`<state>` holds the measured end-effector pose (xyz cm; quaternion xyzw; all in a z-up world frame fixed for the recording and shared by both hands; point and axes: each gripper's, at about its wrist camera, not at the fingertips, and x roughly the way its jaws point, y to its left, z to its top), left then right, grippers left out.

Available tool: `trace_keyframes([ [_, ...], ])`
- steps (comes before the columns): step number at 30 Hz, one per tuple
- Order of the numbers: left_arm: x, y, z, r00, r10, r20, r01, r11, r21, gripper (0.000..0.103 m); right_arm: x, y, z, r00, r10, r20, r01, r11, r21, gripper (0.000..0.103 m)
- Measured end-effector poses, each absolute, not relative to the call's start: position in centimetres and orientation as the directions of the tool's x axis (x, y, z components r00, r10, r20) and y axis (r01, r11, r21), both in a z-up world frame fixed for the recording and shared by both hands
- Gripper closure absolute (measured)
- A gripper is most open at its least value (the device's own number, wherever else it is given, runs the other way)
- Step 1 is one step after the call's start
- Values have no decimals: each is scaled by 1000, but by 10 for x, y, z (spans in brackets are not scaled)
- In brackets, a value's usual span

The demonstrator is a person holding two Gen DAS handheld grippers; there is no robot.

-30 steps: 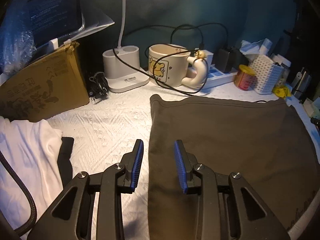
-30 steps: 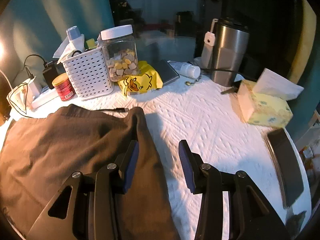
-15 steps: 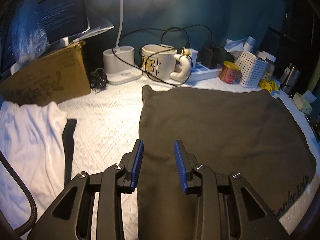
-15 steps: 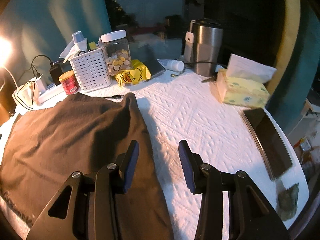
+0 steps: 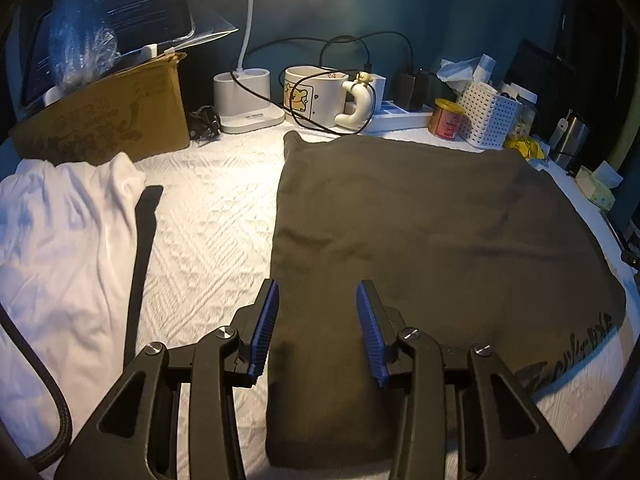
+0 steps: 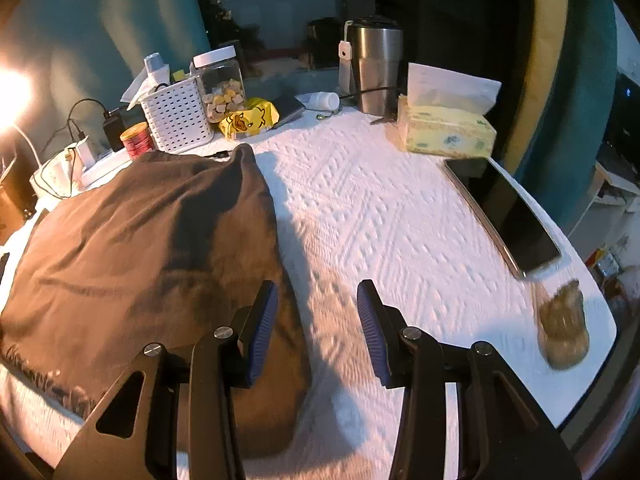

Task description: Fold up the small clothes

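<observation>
Left gripper [image 5: 316,330] hovers over the near left edge of the dark brown folded garment [image 5: 420,232], jaws partly apart, just been opening, gripping nothing. Right gripper [image 6: 316,328] straddles the garment's near right edge, also partly apart, empty. Garment lies flat on the white worktop cover [image 6: 380,220], long axis side to side, spanning both grippers; each hand is nearest its own edge.

Room dim; one warm lamp [image 5: 248,20] does the work, glare blown out at top of left view and flaring at left edge [image 6: 12,96] of right view. White cloth [image 5: 208,216] bright near it, falling off blue-dark toward corners. Long shadow beside the white garment [image 5: 68,240] (hard-edged). Right view smeared at lower right, the brown lump [image 6: 564,328] blurred. Fisheye bends edges; black vignette.
</observation>
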<state>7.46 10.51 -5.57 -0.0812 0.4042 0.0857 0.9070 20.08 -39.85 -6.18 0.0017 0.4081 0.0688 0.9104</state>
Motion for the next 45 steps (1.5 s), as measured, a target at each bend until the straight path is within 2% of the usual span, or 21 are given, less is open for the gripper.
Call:
trace_keyframes([
  [14, 47, 97, -71, 638, 94, -764, -213, 975, -58, 63, 156, -411, -79, 652, 157, -741, -106, 988, 115, 59],
  [16, 44, 98, -73, 640, 96, -763, -221, 973, -63, 53, 152, -413, -81, 650, 160, -743, -109, 987, 118, 59],
  [17, 42, 98, -74, 643, 98, -759, -228, 971, -67, 44, 151, -413, -81, 648, 162, -744, -110, 987, 119, 59],
  [18, 41, 99, -75, 646, 101, -757, -235, 969, -71, 41, 149, -414, -82, 647, 166, -744, -112, 986, 122, 59],
  [27, 32, 95, -86, 632, 88, -770, -225, 971, -73, 41, 151, -416, -91, 637, 181, -749, -101, 983, 152, 59],
  [31, 31, 90, -86, 628, 91, -773, -214, 975, -59, 42, 147, -415, -93, 664, 188, -724, -86, 981, 176, 55],
  [32, 31, 89, -86, 628, 88, -773, -211, 976, -60, 44, 147, -416, -94, 670, 193, -717, -83, 979, 186, 55],
  [34, 30, 86, -86, 633, 84, -770, -200, 978, -58, 56, 146, -417, -94, 676, 209, -707, -81, 974, 210, 55],
  [35, 30, 84, -86, 635, 74, -769, -191, 979, -63, 67, 146, -418, -95, 673, 233, -702, -92, 968, 233, 55],
  [37, 30, 79, -86, 635, 68, -769, -186, 980, -67, 79, 146, -416, -96, 671, 267, -692, -114, 959, 260, 55],
  [39, 29, 77, -84, 637, 66, -768, -186, 980, -71, 93, 145, -406, -96, 677, 251, -692, -126, 966, 228, 55],
  [42, 24, 75, -79, 641, 75, -764, -202, 977, -74, 99, 143, -384, -98, 662, 257, -704, -196, 966, 168, 88],
  [43, 22, 75, -78, 643, 72, -763, -204, 976, -80, 99, 142, -379, -98, 666, 239, -707, -202, 970, 138, 94],
  [45, 18, 74, -75, 643, 66, -763, -201, 976, -86, 99, 140, -373, -98, 667, 226, -710, -221, 970, 101, 95],
])
